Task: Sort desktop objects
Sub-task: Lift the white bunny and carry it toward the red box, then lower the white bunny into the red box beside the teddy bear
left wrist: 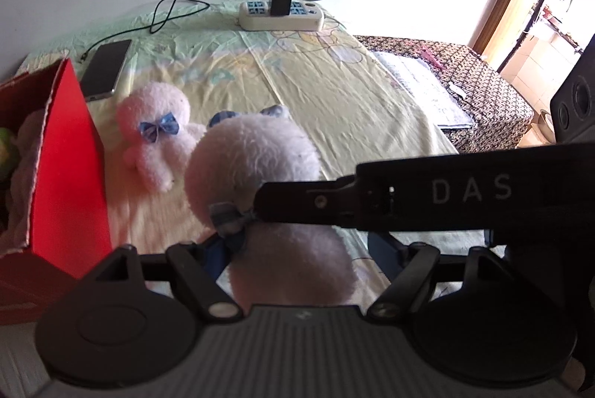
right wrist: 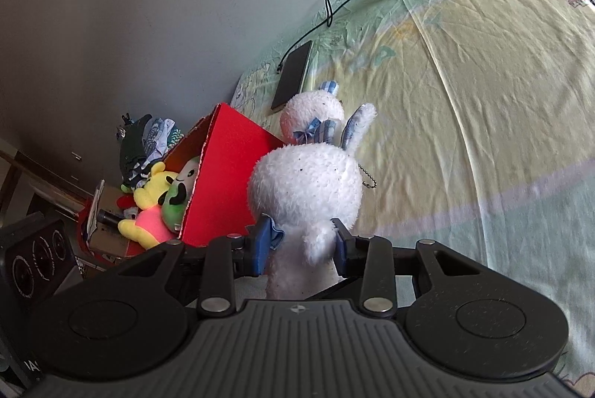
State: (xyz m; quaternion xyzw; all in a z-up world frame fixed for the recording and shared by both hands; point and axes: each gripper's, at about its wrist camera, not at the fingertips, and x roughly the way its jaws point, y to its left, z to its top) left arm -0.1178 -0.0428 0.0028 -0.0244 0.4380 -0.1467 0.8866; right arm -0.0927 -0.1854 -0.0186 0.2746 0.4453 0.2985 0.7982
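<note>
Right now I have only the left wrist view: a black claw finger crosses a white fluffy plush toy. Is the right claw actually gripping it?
Observer: Yes. The right claw is shut on the white fluffy plush toy, with a blue pad pressing each side below its head.
Operator: What is inside the red cardboard box?
Observer: The red cardboard box holds a yellow plush bear in a pink shirt and a green plush.
Operator: Is anything hanging from the held toy?
Observer: A small ball chain dangles beside its head.
</note>
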